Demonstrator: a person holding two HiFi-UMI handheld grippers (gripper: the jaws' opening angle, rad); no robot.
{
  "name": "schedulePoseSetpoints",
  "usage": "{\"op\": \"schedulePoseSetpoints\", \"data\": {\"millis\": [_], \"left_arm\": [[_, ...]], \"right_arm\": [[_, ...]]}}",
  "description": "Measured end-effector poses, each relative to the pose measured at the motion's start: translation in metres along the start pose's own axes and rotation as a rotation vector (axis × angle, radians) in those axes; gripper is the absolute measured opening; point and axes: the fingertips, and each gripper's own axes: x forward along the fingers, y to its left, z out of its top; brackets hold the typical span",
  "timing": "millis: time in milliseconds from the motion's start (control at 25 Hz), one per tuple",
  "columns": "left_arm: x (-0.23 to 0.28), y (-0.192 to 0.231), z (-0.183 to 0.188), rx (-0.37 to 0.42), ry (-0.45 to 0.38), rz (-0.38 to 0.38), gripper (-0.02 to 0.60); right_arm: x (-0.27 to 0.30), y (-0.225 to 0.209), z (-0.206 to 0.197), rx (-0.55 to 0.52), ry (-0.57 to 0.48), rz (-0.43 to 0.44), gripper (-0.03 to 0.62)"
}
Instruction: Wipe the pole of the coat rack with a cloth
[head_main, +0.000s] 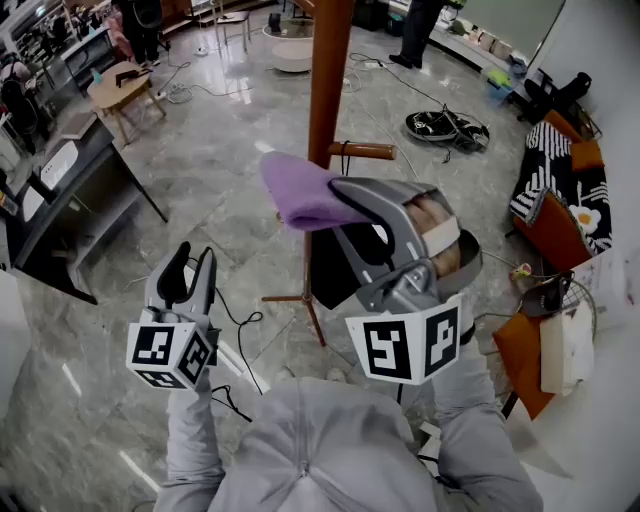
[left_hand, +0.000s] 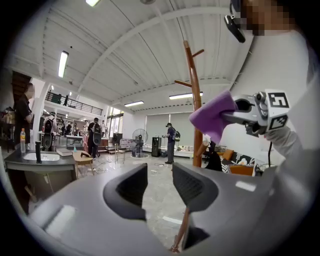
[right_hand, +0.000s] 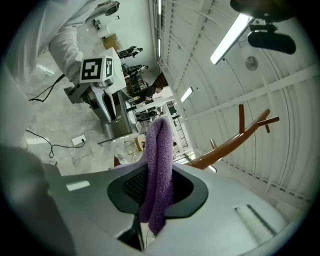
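Closest to the camera is the person's grey top (head_main: 320, 450), and both arms reach out from it. The right gripper (head_main: 345, 195) is held high, and its jaws squeeze a soft purple cloth (head_main: 300, 195), folded over so that a thick pad sticks out past the tips. I think it is held that way so the fluffy part can rub the wood, not the hard grey jaws. The tall brown wooden pole of the coat rack (head_main: 328, 70) stands at twelve o'clock from the cloth, very near it; I cannot tell if they touch. In the right gripper view the pole lies off at three o'clock, so the cloth may need to turn toward it. The left gripper (head_main: 190, 258) hangs low at eight o'clock from the cloth, well apart from the pole, with its jaws a little way apart and nothing between them. It is probably held there to be out of the way.
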Motion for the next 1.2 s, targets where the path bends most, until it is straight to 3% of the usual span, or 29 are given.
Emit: {"op": "schedulePoseSetpoints", "data": {"millis": [440,840,1200], "left_arm": [[-0.032,0.025,-0.011,-0.025,0.017,0.118,0.163],[-0.027,0.016,-0.016,-0.031,0.03,0.105,0.163],[-0.022,0.003,-0.015,-0.024,0.031,0.094,0.163]], "right_arm": [[0.044,0.045,-0.053,0.121,0.133,0.063,0.058],[0.037,0.068,-0.046,0.247,0.071,0.19,0.058],[0.015,0.09,-0.014,0.144,0.01,0.257,0.058]]}}
